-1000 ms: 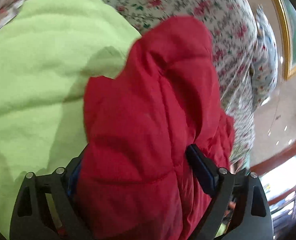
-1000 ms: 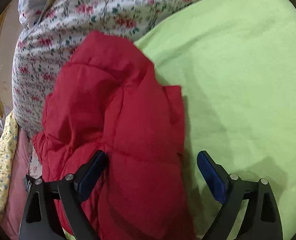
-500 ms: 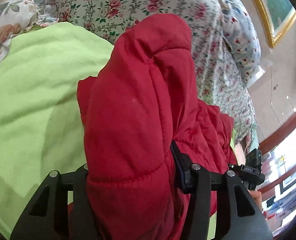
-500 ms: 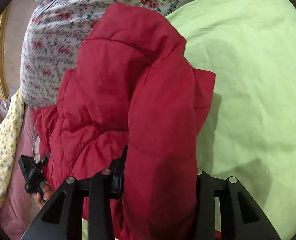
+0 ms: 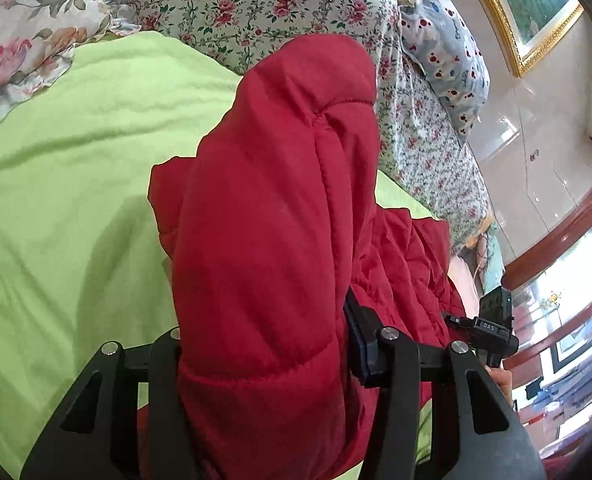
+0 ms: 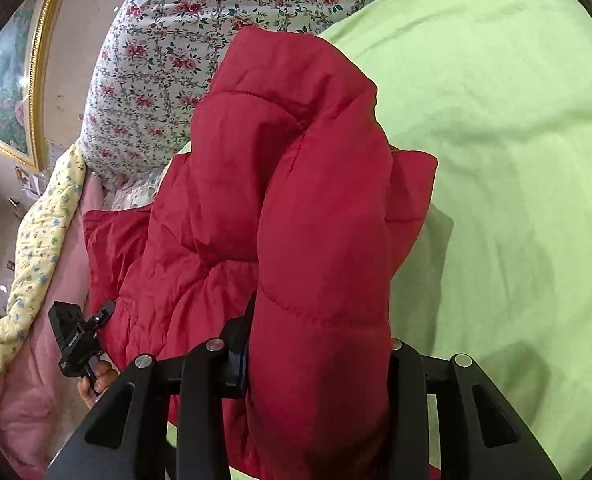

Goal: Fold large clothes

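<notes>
A red quilted puffer jacket (image 5: 268,216) fills the middle of both wrist views, bunched and lifted off a lime green blanket (image 5: 68,168). My left gripper (image 5: 264,344) is shut on a thick fold of the jacket, which bulges up between its black fingers. In the right wrist view the same jacket (image 6: 296,208) is pinched by my right gripper (image 6: 319,360), also shut on a padded fold. The other gripper shows small at each view's edge: the right one (image 5: 491,328) and the left one (image 6: 76,336), each with a hand under it. The pads are mostly hidden by fabric.
The green blanket (image 6: 515,160) spreads over the bed. A rose-print quilt (image 5: 256,4) and floral pillows (image 5: 447,56) lie at the far side. A pink and yellow cover (image 6: 36,240) hangs at the bed edge. A gold-framed picture (image 5: 523,12) hangs on the wall.
Both grippers went from wide open around the jacket to shut on its folds, then lifted it and carried it across the blanket; more of the quilt and wall shows.
</notes>
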A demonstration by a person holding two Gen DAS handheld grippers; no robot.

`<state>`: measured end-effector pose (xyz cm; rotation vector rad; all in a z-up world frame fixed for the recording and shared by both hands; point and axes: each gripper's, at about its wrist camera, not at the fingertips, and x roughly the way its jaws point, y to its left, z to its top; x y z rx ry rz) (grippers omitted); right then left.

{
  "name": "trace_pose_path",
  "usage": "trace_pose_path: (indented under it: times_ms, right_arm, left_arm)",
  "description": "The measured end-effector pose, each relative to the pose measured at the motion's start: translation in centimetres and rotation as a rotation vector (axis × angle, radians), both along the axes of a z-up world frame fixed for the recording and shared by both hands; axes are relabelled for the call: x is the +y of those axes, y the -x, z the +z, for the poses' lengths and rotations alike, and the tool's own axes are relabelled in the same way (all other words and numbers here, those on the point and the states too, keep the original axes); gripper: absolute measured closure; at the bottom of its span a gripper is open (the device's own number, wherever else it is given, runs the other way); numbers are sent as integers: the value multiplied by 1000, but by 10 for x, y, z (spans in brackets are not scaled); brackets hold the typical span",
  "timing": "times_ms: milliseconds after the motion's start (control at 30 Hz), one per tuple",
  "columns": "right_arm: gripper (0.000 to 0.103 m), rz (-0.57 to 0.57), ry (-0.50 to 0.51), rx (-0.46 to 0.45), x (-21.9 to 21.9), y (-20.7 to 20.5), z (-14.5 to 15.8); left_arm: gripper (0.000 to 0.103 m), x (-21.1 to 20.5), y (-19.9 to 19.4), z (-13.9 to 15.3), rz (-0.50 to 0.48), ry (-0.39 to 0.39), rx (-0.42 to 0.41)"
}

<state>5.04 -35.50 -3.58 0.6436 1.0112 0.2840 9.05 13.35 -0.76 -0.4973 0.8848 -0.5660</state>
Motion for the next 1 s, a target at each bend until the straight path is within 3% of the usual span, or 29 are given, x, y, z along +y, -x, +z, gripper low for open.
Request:
trace_pose_path:
  times_ms: [167,300,467,533,600,733,833,900,1000]
  right_arm:
    - [64,-12,-20,5,-6,18,-10]
    - [61,-45,-43,5,-14,19,-20]
    - [56,-56,-11,3,-14,18,-24]
    - [54,-60,-2,2,-14,18,-25]
    - [52,-67,8,0,-12,18,-25]
    - [49,-79,29,0,-13,23,-25]
    - [39,-87,77,0,-11,24,-20]
    - [25,-96,151,-5,-8,26,-13]
    - [19,-111,247,-34,-5,31,-2]
  left_arm:
    - [55,-1,5,-10,11,-71,12]
    - [54,-6,-2,-23,53,-177,22]
    - [52,-8,-5,-32,69,-210,22]
    - [48,-7,-7,-36,75,-211,34]
    - [39,-10,-6,-37,88,-251,38]
    - [30,-15,-3,-31,123,-321,26]
    - [23,-16,1,-24,159,-362,11]
    - [18,-15,6,-17,198,-401,-12]
    - [18,-16,15,0,270,-480,-84]
